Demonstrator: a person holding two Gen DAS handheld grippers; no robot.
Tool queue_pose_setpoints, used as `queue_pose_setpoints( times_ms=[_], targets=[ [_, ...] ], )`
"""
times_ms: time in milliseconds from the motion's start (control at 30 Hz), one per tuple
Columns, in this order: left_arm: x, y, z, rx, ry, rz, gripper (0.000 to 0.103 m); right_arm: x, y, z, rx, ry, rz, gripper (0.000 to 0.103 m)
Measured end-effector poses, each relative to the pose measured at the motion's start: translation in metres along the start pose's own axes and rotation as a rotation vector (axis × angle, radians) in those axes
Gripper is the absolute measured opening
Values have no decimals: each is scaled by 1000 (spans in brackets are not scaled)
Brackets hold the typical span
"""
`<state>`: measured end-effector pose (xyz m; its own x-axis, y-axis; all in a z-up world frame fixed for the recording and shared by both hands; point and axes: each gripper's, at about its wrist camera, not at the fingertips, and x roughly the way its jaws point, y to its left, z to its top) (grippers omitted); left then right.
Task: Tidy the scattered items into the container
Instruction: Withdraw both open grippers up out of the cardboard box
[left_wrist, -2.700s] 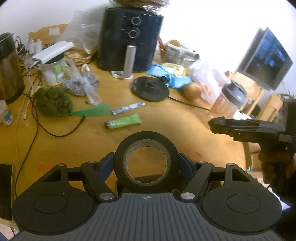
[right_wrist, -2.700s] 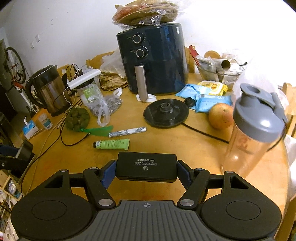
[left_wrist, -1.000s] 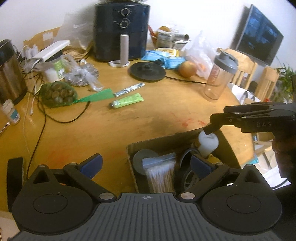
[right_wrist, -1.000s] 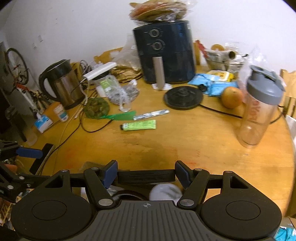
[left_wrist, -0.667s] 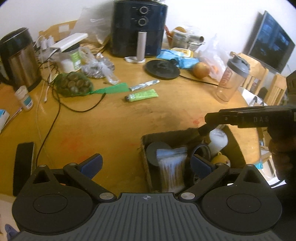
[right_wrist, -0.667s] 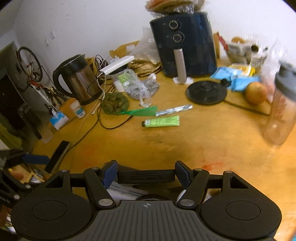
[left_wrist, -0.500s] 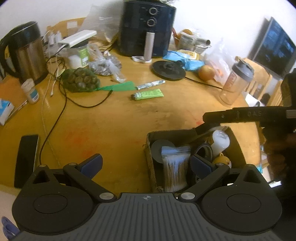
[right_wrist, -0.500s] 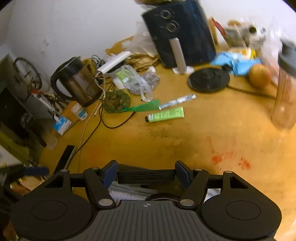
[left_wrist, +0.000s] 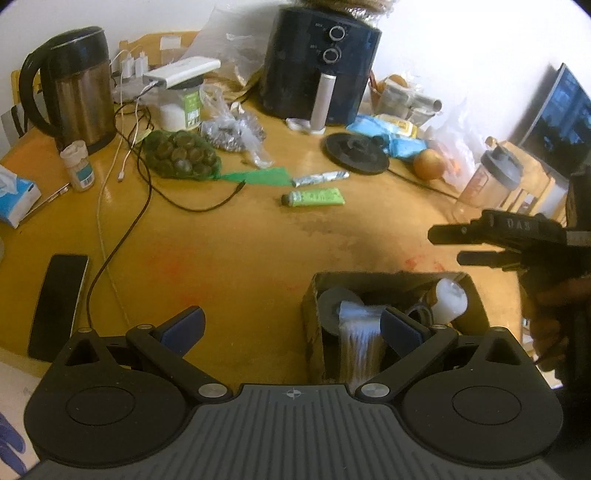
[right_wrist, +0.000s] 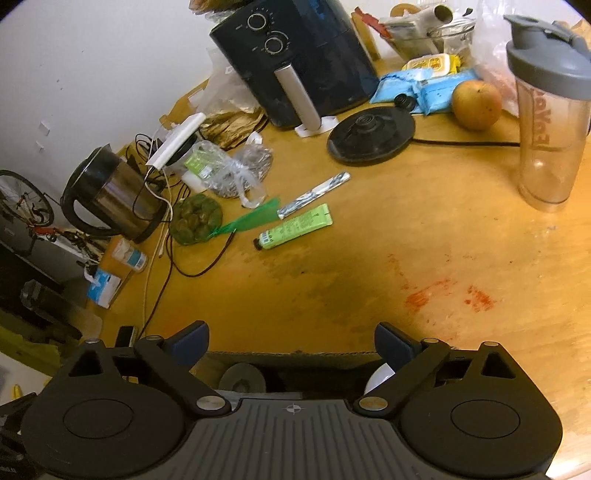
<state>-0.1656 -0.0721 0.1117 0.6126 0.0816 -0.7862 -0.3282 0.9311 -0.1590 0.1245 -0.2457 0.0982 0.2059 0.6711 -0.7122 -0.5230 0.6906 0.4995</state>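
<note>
A cardboard box (left_wrist: 388, 275) stands at the table's near edge and holds a grey disc (left_wrist: 332, 301), a bag of cotton swabs (left_wrist: 360, 332), a white bottle (left_wrist: 448, 301) and a dark roll. My left gripper (left_wrist: 291, 326) is open and empty, its right finger over the box. My right gripper (right_wrist: 291, 339) hovers over the box rim (right_wrist: 295, 355); its jaws are opening with nothing between them. It also shows from the side, right gripper (left_wrist: 454, 245). A green tube (right_wrist: 295, 227) and a foil stick (right_wrist: 314, 195) lie mid-table.
An air fryer (left_wrist: 321, 62), kettle (left_wrist: 77, 85), kettle base (right_wrist: 371, 138), shaker bottle (right_wrist: 550, 110) and orange (right_wrist: 476, 105) ring the far side. A net bag (left_wrist: 179, 155), cables (left_wrist: 122, 229), phone (left_wrist: 57, 302) and tissue box (left_wrist: 14, 197) lie at the left.
The right gripper's jaws have spread wide and the flat black device they held is gone from between them. Both views have rolled and shifted; the left gripper stays open.
</note>
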Motion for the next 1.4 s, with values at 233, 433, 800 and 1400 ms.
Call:
queue_pose_setpoints(
  times_ms=[233, 433, 800, 1400],
  targets=[
    [6, -11, 6, 42, -83, 14, 103, -14, -5, -2, -50, -28, -41, 100],
    [16, -24, 14, 85, -81, -18, 103, -29, -8, -3, -103, -61, -74, 103],
    [30, -39, 20, 123, -21, -91, 103, -44, -21, -4, -152, -59, -144, 103],
    [60, -41, 39, 77, 36, -72, 103, -53, -39, 0, -234, -49, -234, 103]
  ],
)
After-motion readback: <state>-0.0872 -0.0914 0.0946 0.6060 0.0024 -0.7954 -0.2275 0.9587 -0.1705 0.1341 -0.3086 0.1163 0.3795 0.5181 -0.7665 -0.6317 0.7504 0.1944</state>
